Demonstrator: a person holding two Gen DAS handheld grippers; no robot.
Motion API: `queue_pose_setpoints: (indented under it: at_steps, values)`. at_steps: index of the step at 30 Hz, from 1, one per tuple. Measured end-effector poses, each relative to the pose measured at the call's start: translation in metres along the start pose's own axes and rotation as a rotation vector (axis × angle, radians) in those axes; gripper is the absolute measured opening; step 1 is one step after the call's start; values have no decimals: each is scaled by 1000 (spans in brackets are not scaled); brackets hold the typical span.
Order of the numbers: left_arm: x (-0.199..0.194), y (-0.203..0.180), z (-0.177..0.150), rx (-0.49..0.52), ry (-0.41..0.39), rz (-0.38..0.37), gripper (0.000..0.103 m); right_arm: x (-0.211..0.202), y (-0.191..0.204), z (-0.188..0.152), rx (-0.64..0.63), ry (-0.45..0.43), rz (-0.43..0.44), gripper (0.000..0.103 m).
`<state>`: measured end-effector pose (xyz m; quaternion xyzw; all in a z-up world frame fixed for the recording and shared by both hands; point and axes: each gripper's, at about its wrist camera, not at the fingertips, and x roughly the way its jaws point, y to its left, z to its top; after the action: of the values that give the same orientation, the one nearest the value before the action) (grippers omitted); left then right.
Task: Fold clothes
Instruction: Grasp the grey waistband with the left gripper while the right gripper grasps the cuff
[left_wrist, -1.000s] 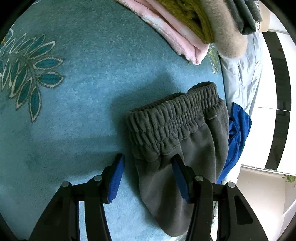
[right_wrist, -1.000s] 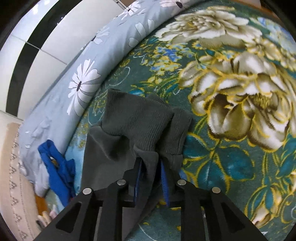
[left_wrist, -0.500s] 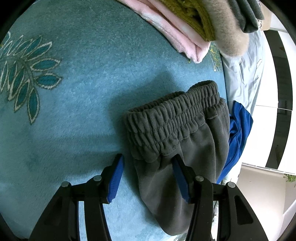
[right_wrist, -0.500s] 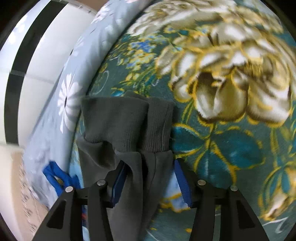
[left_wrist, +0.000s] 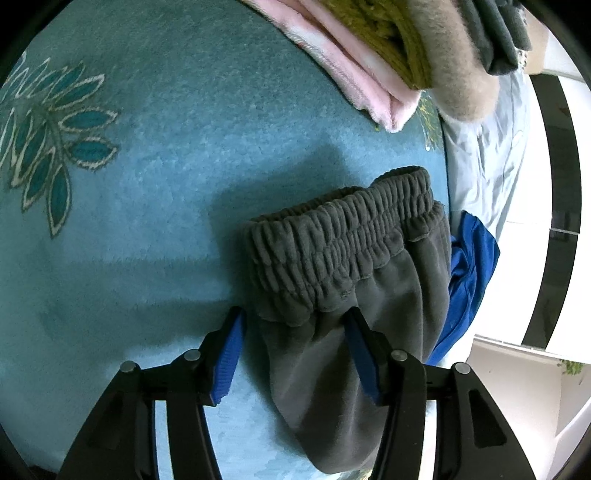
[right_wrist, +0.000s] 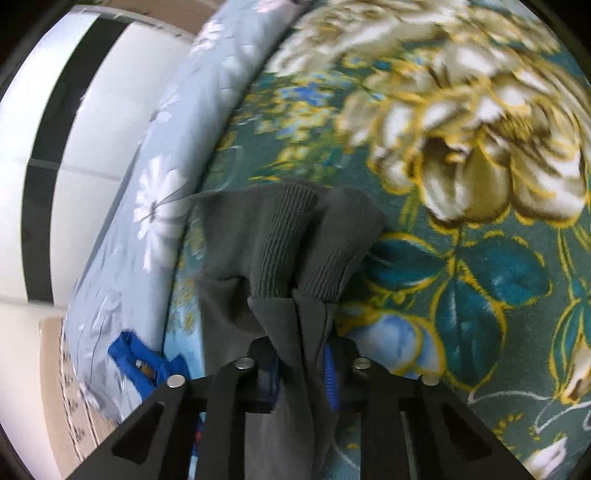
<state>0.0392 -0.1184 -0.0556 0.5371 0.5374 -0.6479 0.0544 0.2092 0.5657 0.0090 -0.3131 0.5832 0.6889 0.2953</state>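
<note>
Grey sweatpants (left_wrist: 343, 266) lie on a teal floral blanket (left_wrist: 155, 155). In the left wrist view their gathered elastic waistband sits just ahead of my left gripper (left_wrist: 295, 332), which stands open, one finger on the blanket and the other over the grey cloth. In the right wrist view the ribbed leg cuffs (right_wrist: 291, 236) bunch up in front of my right gripper (right_wrist: 301, 365), which is shut on the grey sweatpants (right_wrist: 295, 332) just behind the cuffs.
A stack of folded clothes (left_wrist: 399, 55) in pink, olive, beige and grey lies at the far edge of the blanket. A blue garment (left_wrist: 469, 266) hangs beside the pants by the grey floral sheet (right_wrist: 155, 206). White cabinets with dark stripes stand beyond.
My right gripper was shut a second ago, open over the pant legs half a second ago, and is now shut on them, bunching the cuffs. The left gripper has barely moved.
</note>
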Motion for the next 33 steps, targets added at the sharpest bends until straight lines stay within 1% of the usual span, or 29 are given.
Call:
queue_pose_setpoints:
  at_steps: [1,2,4,6,9,13,16,17,18,19,21,22,23,25,27,28,31,33]
  values:
    - [0,0,0,-7,6,-6,41,-5,3,-2,-15,4,18,15]
    - [0,-2,0,-8,8,0,37,-10,5,-4,-23,7,37,13]
    - [-1,-9,1,13,2,18,32,-20,8,-7,-42,14,67,12]
    - [-2,-18,1,43,-9,38,29,-32,15,-9,-68,21,90,12]
    - [-13,-30,-3,93,-30,46,26,-47,25,-11,-104,28,124,11]
    - [-35,-54,-2,200,-65,16,25,-67,31,-15,-128,32,183,10]
    - [-62,-68,-7,298,-109,-4,25,-94,28,-26,-177,12,297,10]
    - [-69,-67,-8,312,-112,-15,25,-106,23,-32,-210,-4,339,10]
    - [-69,-58,-6,290,-99,-13,25,-114,14,-37,-232,-17,362,10]
    - [-69,-49,-5,268,-87,-11,25,-117,1,-42,-240,-19,350,10]
    - [-69,-30,-2,225,-62,-7,25,-106,-34,-49,-206,26,248,10]
    - [-69,-21,0,204,-50,-5,25,-97,-54,-53,-171,57,187,10]
    - [-69,-11,2,182,-37,-3,25,-90,-68,-57,-140,79,145,10]
    - [-69,7,5,139,-12,0,25,-80,-98,-67,-63,105,93,10]
    - [-70,26,8,95,12,4,25,-77,-117,-74,-11,103,90,10]
    - [-70,35,9,74,25,6,25,-76,-120,-75,-1,105,89,10]
    - [-70,63,14,9,62,11,24,-76,-114,-73,-25,102,81,10]
    - [-69,68,17,5,72,18,24,-73,-110,-72,-39,105,61,10]
